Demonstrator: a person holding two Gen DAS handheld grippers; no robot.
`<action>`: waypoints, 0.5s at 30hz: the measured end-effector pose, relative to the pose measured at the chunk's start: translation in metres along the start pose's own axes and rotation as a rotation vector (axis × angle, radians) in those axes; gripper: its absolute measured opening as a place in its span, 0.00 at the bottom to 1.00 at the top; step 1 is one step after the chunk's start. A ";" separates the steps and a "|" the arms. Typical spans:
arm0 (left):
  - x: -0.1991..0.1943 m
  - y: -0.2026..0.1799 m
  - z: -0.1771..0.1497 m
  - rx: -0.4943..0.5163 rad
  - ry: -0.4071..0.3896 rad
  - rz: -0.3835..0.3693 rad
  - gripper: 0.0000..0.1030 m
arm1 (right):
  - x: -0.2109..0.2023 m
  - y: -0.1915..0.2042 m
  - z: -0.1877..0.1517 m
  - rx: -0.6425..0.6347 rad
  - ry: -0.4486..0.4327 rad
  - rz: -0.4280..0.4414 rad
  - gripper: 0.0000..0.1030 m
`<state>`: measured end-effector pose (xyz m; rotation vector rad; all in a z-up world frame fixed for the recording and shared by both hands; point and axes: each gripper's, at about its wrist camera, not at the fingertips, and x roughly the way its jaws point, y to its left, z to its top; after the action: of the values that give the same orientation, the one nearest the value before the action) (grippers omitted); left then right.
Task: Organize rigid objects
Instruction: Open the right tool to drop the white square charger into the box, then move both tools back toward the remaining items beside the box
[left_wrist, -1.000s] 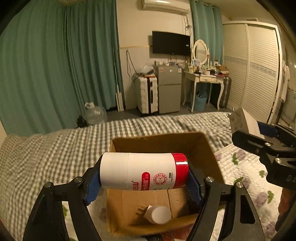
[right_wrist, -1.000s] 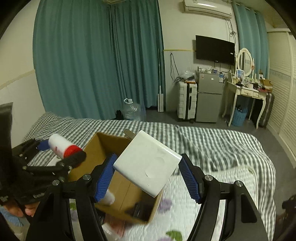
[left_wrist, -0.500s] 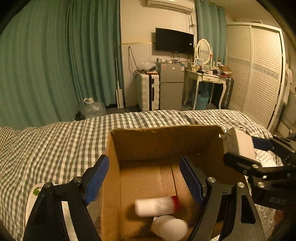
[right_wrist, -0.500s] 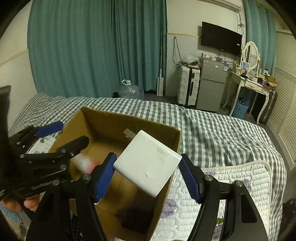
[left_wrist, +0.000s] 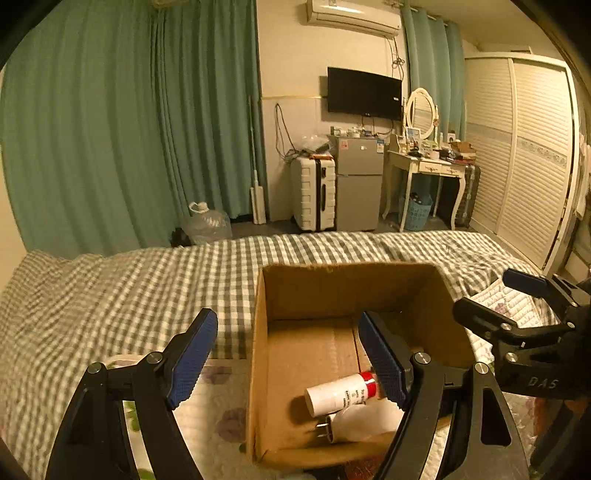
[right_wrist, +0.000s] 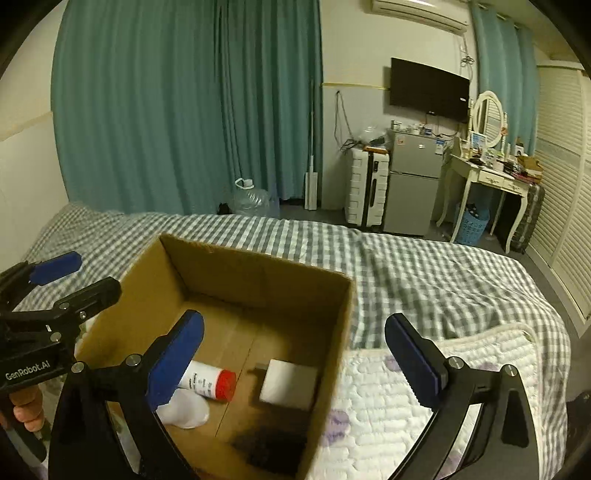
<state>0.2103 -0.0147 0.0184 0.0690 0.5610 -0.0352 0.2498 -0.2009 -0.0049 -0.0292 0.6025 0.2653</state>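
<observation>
The left gripper (left_wrist: 286, 363) is seen apart and empty, its right pad over the box (left_wrist: 258, 332). Beyond it, inside the box, the bottle (right_wrist: 208, 380) lies on its side against a white container (right_wrist: 184, 406). The white block (right_wrist: 288, 384) rests on the box floor — ahead of the right gripper (right_wrist: 293, 363), whose jaws have just been opening and hold nothing.

1. One cardboard box (right_wrist: 236, 280) is sitting open on the bed (right_wrist: 443, 280).
2. Four things are lying inside: one red-capped white bottle (right_wrist: 207, 380), one white block (right_wrist: 288, 384), one plain white bottle (right_wrist: 183, 408), one dark object (right_wrist: 269, 446).
3. Two grippers are showing.
</observation>
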 end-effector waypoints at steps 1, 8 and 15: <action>-0.012 -0.002 0.003 0.003 -0.007 0.003 0.79 | -0.011 -0.002 0.001 0.010 -0.007 0.001 0.97; -0.109 -0.007 0.016 0.017 -0.065 0.015 0.79 | -0.095 0.002 0.000 0.006 -0.052 -0.029 0.99; -0.172 -0.006 0.000 0.019 -0.085 0.040 0.79 | -0.176 0.014 0.002 -0.007 -0.112 -0.024 1.00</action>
<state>0.0643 -0.0186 0.1097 0.0968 0.4741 -0.0040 0.1080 -0.2288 0.0963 -0.0283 0.4894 0.2440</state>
